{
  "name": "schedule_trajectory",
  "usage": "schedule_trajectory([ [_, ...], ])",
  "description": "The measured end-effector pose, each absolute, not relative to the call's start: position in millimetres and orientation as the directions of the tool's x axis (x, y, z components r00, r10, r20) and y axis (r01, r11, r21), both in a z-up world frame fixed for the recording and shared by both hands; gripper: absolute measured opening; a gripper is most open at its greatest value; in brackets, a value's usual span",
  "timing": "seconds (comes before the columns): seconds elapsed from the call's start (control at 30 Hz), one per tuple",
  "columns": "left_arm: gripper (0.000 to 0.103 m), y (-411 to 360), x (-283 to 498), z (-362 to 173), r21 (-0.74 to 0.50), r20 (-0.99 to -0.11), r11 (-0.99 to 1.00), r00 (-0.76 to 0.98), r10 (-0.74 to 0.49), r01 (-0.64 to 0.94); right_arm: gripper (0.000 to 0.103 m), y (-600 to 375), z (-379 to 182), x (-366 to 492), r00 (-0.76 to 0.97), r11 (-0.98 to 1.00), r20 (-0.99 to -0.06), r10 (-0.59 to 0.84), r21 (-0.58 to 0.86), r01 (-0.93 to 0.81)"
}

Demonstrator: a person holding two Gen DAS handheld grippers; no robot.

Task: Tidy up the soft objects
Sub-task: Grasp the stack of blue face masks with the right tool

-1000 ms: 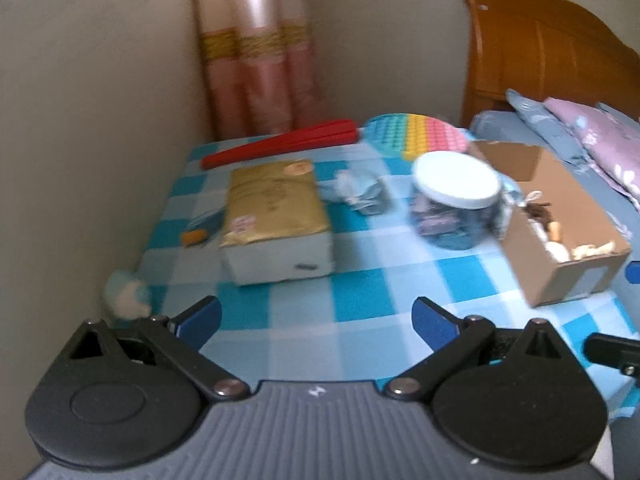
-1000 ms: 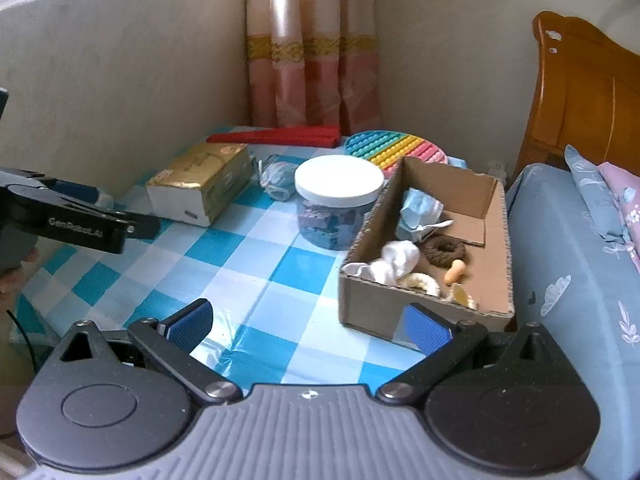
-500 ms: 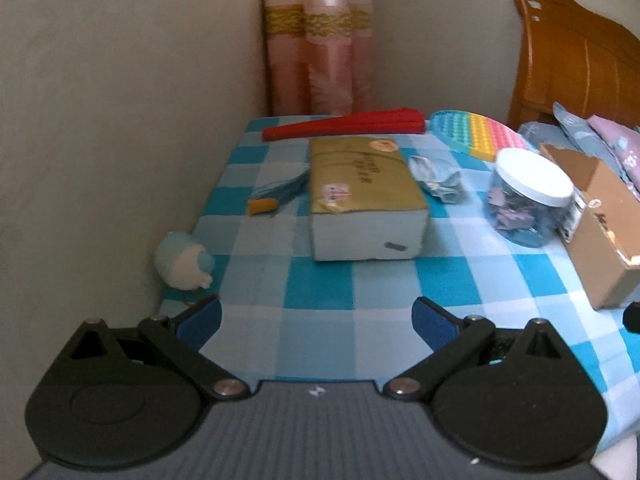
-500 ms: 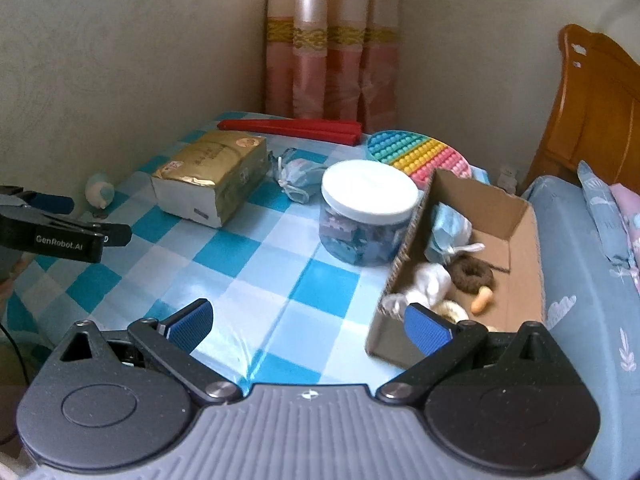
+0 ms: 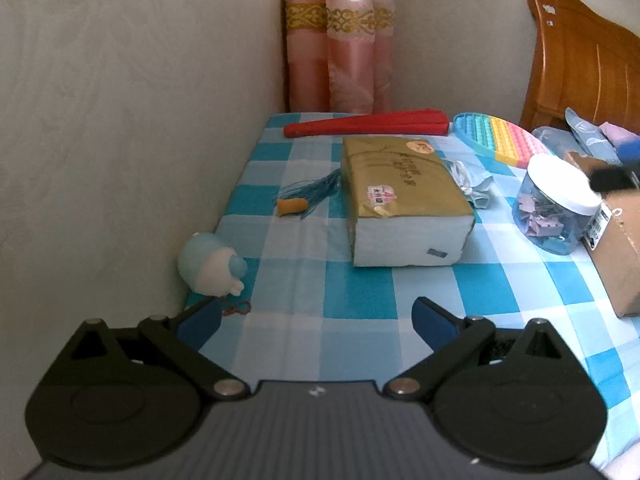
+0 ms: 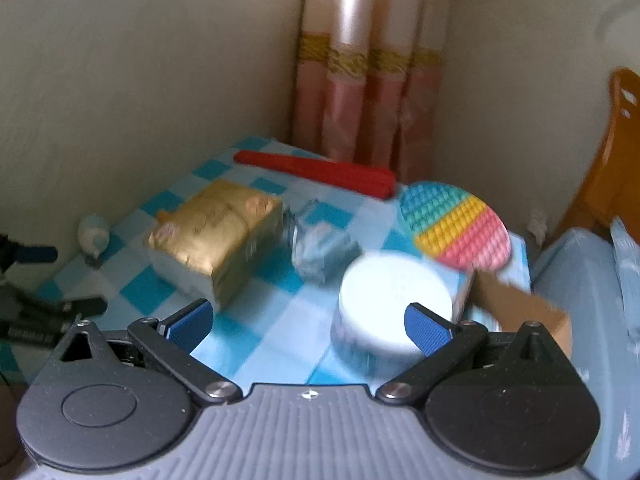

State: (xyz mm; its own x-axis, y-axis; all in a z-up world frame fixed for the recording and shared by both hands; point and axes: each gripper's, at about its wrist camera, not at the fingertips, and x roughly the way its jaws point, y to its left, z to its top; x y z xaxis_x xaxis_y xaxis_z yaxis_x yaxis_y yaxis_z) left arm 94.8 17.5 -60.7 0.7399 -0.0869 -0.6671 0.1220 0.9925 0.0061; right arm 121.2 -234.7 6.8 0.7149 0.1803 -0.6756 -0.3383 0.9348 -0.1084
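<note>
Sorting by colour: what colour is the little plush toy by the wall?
Light blue and white plush toy, clearest in the left wrist view.

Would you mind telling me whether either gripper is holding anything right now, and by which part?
Nothing is held. The left gripper and the right gripper are both open, with only the blue-and-white checked tablecloth between their fingers.

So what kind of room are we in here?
Most likely a bedroom: a carved wooden headboard with pillows stands at the right, pink curtains hang in the corner, and a small table under a blue-and-white checked cloth sits against the wall.
</note>
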Motion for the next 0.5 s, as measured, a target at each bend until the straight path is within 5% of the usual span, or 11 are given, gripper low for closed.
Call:
schedule_trajectory([
  [0.5, 0.101, 11.0, 107.2, -67.6, 0.073, -0.681, 0.989, 0.731, -0.045, 0.129, 0.097, -222.8, -11.6, 298.8, 0.424, 0.953, -0.893, 0.154, 0.021, -0.304],
])
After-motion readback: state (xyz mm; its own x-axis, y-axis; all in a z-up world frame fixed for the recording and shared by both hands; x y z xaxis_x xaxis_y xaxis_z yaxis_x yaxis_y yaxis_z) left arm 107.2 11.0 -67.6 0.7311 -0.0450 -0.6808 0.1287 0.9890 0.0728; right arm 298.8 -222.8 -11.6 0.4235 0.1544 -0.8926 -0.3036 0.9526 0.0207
